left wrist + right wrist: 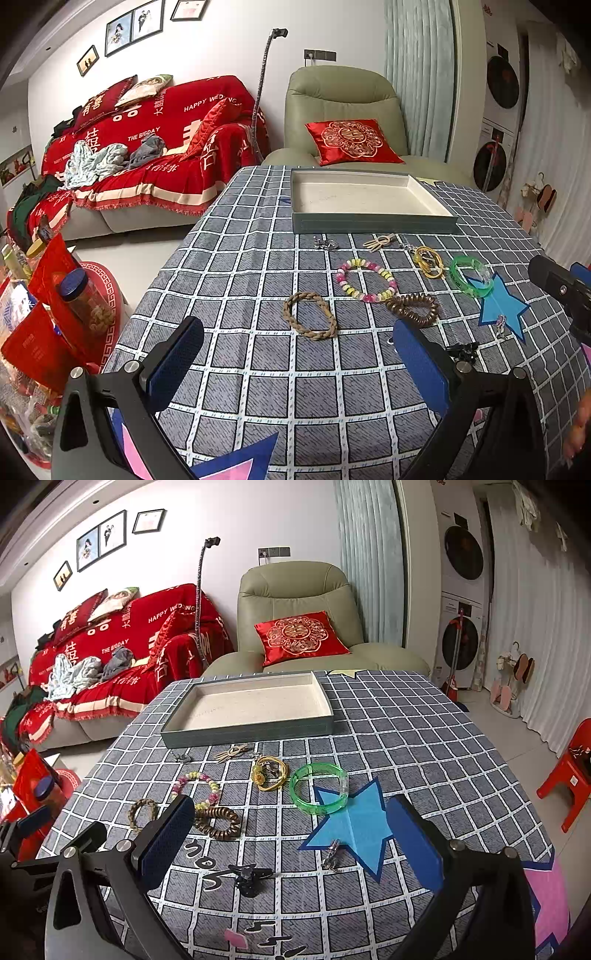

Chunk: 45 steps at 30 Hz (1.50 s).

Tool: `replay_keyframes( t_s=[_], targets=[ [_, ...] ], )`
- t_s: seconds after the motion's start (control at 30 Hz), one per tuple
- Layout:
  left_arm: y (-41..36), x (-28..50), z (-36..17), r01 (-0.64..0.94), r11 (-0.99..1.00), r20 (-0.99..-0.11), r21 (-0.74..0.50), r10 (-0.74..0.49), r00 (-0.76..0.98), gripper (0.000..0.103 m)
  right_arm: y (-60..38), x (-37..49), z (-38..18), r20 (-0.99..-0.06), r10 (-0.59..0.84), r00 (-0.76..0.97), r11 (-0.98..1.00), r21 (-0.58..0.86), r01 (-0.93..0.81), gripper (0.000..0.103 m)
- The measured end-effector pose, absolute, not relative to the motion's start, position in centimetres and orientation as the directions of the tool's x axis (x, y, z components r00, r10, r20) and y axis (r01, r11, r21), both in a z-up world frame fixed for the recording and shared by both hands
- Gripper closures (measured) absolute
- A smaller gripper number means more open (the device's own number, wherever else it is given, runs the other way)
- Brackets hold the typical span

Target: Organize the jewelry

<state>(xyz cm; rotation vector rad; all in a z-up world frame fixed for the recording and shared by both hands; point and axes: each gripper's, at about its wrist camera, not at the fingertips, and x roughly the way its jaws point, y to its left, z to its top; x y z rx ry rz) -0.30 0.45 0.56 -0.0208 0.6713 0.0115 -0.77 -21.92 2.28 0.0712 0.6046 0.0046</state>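
Note:
Jewelry lies on the checked tablecloth before an empty grey tray (373, 223) (243, 734). I see a braided brown bracelet (310, 320) (142, 814), a pink-yellow bead bracelet (365, 278) (195, 788), a brown coil hair tie (413, 308) (218, 823), a gold bracelet (428, 261) (269, 773), a green bangle (472, 276) (318, 788), a black clip (248, 878) and a silver piece (332, 854). My left gripper (295, 365) is open and empty, short of the braided bracelet. My right gripper (291, 849) is open and empty, above the black clip and the silver piece.
A blue paper star (354, 827) lies under the green bangle's edge. A wooden hair clip (376, 242) and a small silver item (325, 243) lie by the tray. A red-covered sofa (155, 147) and a green armchair (343, 110) stand behind the table.

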Motion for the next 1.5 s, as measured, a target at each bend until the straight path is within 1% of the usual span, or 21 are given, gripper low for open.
replay_keyframes(
  t_s=[1.5],
  targets=[
    [-0.1, -0.6, 0.29, -0.01, 1.0, -0.627, -0.016, -0.002, 0.779, 0.0, -21.42, -0.93, 2.56, -0.566, 0.029, 0.824, 0.997, 0.07, 0.012, 0.0]
  ],
)
